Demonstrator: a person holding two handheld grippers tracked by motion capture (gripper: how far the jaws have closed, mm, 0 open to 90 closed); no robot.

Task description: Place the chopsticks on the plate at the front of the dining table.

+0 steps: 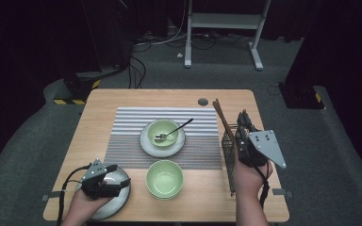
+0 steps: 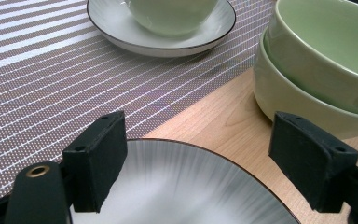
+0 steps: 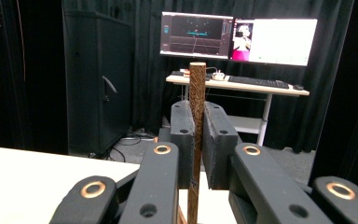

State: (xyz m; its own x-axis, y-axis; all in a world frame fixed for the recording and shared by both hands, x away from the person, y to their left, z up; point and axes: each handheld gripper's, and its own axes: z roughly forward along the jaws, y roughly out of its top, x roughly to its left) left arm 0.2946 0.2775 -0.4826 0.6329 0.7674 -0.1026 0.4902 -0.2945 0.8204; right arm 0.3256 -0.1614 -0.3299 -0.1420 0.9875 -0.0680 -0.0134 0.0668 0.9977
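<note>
so far one bowl [image 1: 162, 132] is set; a chopstick [image 3: 196, 135] is pinched by the right gripper [image 3: 198, 128], while the left gripper [image 2: 205, 163], spread, is held over the plate [image 2: 177, 186] at seven o'clock.

Stacked bowls [image 1: 164, 179] sit right of plate [image 1: 115, 200], before striped mat [image 1: 127, 143].

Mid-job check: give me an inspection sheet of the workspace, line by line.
Surface: wooden table with striped placemat.
Job's things: brown chopstick upright between right jaws; grey plate at near left corner under left jaws.
Clutter: green bowl with spoon on a saucer; stacked bowls; wire rack at right edge.
Grippers: left gripper open over plate; right gripper shut on chopstick.
Cables: black cable trails from left gripper; cords on floor.
Surroundings: monitors, desk, black curtains.
</note>
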